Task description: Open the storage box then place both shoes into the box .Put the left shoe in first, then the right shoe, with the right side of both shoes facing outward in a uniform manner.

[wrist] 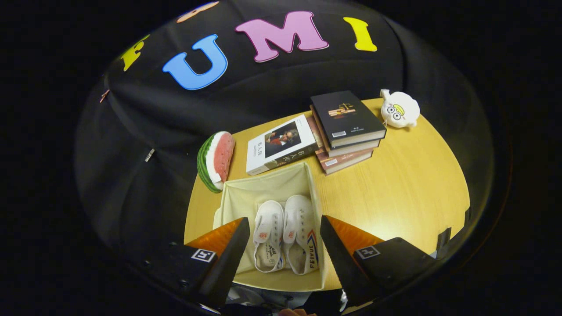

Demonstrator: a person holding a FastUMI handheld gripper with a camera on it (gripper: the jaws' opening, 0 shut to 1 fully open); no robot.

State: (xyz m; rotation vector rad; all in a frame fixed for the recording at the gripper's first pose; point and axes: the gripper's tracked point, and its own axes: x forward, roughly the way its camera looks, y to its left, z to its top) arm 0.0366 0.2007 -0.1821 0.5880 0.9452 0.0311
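Hovering above the storage box (268,186), gripper (284,230) jaws spread wide, empty, framing both shoes (285,232)

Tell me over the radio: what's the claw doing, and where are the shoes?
Claw open, holding nothing. Both white shoes side by side inside the open storage box, between the fingers. Books and watermelon toy sit beyond, not in the way.

Staged recording booth, dressed as a home corner: black cloth wall (145,131) behind; wooden worktop (404,184) carrying stacked books (347,131), a watermelon-slice cushion (216,161), a white plush toy (399,109) (household props, not working tools).
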